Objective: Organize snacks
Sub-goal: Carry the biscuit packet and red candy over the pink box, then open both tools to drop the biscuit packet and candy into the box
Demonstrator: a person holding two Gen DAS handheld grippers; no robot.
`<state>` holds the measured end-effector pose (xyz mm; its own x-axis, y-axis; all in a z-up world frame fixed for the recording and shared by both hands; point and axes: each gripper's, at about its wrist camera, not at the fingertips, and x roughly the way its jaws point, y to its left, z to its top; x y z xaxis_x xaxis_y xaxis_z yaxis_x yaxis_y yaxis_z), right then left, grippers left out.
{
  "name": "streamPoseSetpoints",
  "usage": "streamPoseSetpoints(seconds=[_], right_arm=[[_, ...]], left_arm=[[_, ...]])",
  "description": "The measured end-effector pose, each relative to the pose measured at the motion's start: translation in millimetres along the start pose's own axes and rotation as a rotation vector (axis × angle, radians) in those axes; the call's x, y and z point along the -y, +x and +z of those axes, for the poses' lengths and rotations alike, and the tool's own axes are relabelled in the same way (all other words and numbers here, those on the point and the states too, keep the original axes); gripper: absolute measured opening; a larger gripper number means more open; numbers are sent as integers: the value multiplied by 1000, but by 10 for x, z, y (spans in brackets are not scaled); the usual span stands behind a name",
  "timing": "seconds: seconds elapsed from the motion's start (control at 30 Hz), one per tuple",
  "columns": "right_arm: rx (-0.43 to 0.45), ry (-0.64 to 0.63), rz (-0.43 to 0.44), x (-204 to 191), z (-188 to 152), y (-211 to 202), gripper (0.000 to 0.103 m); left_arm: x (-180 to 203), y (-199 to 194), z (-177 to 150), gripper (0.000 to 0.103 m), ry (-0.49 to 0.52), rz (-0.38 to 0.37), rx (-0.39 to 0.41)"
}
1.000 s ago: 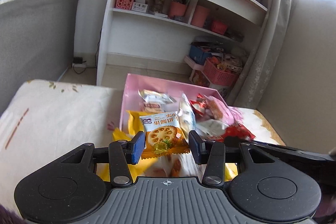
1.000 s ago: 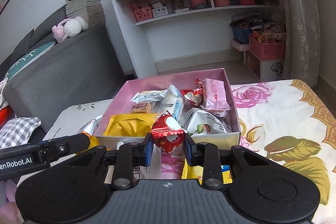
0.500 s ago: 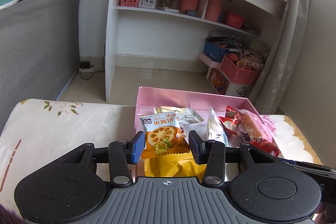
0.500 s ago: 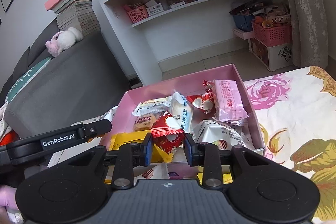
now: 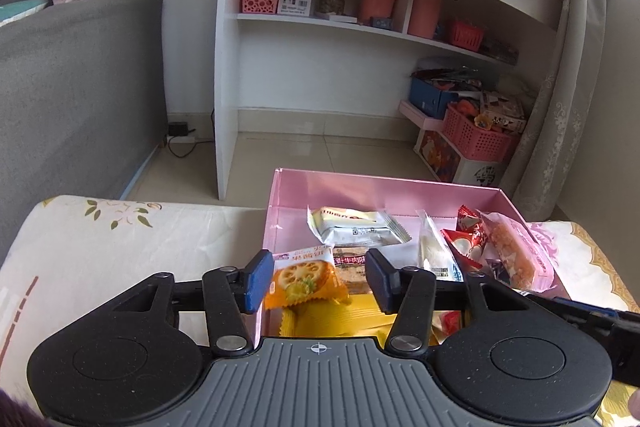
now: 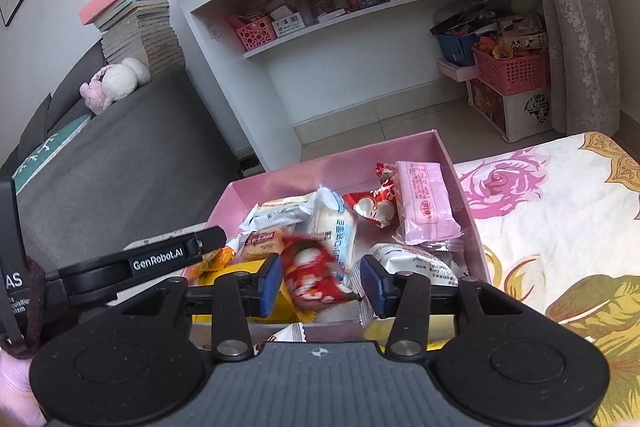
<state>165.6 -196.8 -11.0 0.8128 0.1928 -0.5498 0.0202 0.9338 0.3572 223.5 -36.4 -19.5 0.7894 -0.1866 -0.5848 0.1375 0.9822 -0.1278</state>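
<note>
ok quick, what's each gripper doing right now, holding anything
left gripper: fingers have just been opening, orange biscuit packet loose between them.
right gripper: fingers have just been opening, red candy packet dropping free.

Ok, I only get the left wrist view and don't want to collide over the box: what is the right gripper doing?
Observer: The right gripper is over the near edge of the pink box. Its jaws have just been opening, and a blurred red packet is loose between them.
Operator: Anything outside the box?
Observer: Yes, a yellow packet and a white packet lie in front of its near wall.
Operator: Is the box's front right corner free?
Observer: No, a silver packet lies there.
</note>
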Motion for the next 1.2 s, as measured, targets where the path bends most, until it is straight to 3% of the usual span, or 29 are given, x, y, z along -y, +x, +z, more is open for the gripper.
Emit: streamPoseSetpoints(seconds=[0.27, 0.5, 1.03, 1.2], right_arm=[[24, 27, -1, 58, 42, -101, 46], [17, -13, 9, 1, 6, -243, 61], [15, -86, -18, -168, -135, -720, 93], [2, -100, -38, -213, -213, -827, 96]], left_arm=[[-65, -152, -61, 58, -16, -10, -10], [-49, -410, -143, 68, 30, 6, -15], [-178, -1085, -363, 89, -3, 10, -66], [-237, -1249, -460, 93, -40, 2, -101]])
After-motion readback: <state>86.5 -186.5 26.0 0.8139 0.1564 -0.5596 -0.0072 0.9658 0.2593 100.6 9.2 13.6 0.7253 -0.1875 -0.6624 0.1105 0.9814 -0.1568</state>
